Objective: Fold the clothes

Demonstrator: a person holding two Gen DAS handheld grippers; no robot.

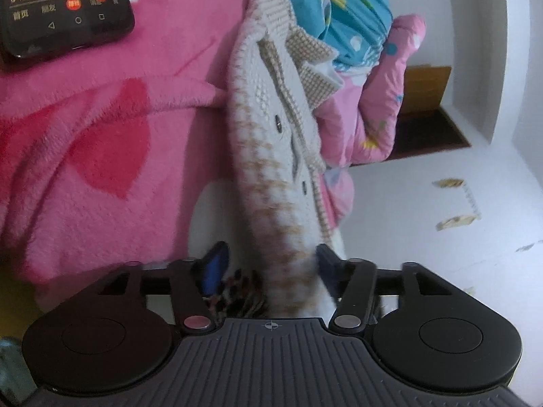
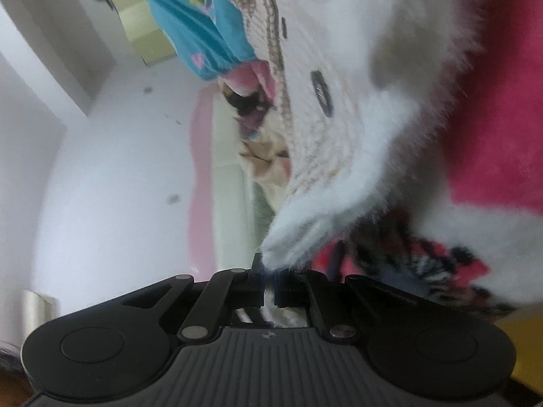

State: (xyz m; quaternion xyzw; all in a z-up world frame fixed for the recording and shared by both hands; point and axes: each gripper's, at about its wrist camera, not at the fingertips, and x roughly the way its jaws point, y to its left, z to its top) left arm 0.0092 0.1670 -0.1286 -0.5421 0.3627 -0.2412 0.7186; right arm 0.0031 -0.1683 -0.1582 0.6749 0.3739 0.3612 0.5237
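The left claw [image 1: 269,266] is standing open, its blue-padded fingers [image 1: 213,268] spread to either side of a cream knitted cardigan [image 1: 271,129] with tan checks and dark buttons, which is running between them without being pinched. The cardigan is lying stretched across a fluffy pink blanket [image 1: 101,142] on the bed, near a phone [image 1: 64,6] and a blue patterned quilt [image 1: 342,3]. The right claw [image 2: 269,271] is closed tight, gripping a fuzzy white edge of the cardigan [image 2: 305,230].
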